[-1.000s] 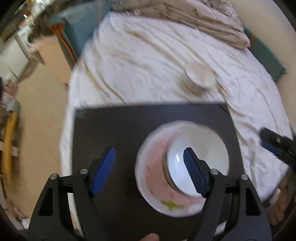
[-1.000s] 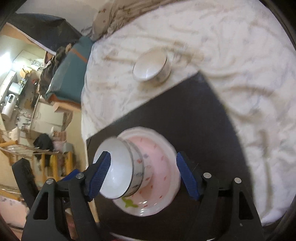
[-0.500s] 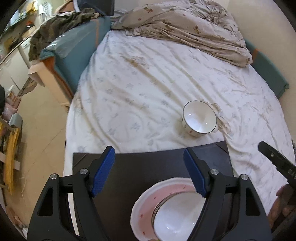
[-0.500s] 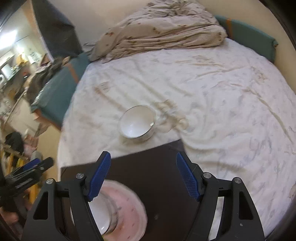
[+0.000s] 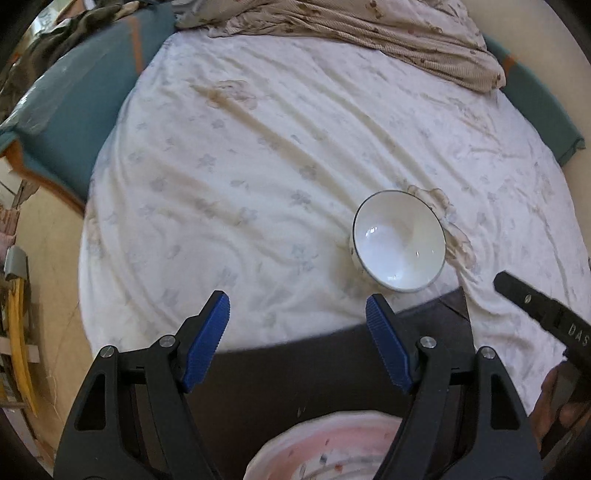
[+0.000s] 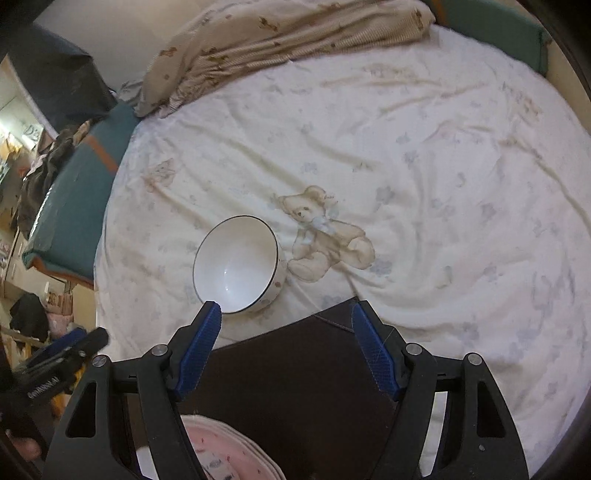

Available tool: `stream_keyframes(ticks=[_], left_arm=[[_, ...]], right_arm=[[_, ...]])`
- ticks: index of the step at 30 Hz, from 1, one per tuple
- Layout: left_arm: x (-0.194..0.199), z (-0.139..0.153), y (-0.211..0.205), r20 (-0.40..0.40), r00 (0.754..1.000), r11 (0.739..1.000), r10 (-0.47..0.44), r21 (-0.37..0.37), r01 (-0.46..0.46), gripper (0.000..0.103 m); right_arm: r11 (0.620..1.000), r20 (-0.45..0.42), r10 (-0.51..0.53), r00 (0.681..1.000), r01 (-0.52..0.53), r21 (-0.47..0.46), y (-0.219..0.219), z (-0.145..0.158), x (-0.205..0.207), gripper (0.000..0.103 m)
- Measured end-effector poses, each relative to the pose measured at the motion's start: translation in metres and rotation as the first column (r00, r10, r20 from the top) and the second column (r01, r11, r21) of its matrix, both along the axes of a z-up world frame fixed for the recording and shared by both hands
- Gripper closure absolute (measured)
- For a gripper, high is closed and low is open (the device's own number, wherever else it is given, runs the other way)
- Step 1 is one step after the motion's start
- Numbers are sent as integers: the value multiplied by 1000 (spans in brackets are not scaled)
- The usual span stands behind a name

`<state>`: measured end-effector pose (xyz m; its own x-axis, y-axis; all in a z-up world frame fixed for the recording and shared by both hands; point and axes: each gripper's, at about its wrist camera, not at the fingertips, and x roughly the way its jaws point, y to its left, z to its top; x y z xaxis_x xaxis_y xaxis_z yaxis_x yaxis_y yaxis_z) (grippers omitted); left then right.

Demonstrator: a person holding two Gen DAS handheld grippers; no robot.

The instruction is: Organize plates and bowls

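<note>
your left gripper has its two blue ribbed pads standing wide apart with nothing between them. it points down over the far edge of a dark, flat rectangular board that lies on the bed. below the pads, at the bottom of the left wrist view, sits the rim of a pink-patterned round plate resting on that board; what it carries is cut off by the frame.

your right gripper is likewise spread open and empty, angled down over the board's far corner. the tip of its left pad overlaps the near rim of the bowl in the picture; whether they touch cannot be told. the same pink plate shows at the bottom of the right wrist view, partly hidden behind the gripper's black frame.

beyond the board, a white ceramic bowl with a thin dark rim stands upright and empty on a cream bedsheet with a faint floral print. it sits just past the board's far edge, toward its right end in the left wrist view. in the right wrist view the bowl lies just beside a printed teddy bear on the sheet.

farther out, a crumpled beige blanket is heaped at the far end of the bed, and a teal mattress edge runs along the left side. each gripper appears at the edge of the other's view, blurred.
</note>
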<state>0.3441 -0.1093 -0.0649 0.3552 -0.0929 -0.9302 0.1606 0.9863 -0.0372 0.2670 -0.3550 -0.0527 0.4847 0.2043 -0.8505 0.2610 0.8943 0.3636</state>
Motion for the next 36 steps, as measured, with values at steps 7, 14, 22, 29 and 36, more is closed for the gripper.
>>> stream_keyframes(ticks=[7, 14, 22, 29, 36], left_arm=[[39, -39, -28, -73, 997, 999, -5, -50, 1, 35], [56, -79, -58, -147, 986, 996, -85, -48, 78, 49], [63, -111, -72, -247, 964, 995, -96, -36, 90, 89], [60, -111, -70, -264, 961, 997, -80, -41, 71, 91], [44, -79, -59, -226, 972, 998, -62, -3, 63, 89]], right_arm=[[991, -87, -13, 996, 24, 129, -1, -39, 32, 39], [984, -148, 1, 989, 26, 179, -1, -72, 63, 51], [986, -219, 74, 973, -39, 159, 13, -105, 76, 74], [983, -235, 98, 967, -56, 177, 19, -113, 79, 80], [987, -189, 119, 975, -95, 128, 34, -99, 74, 81]])
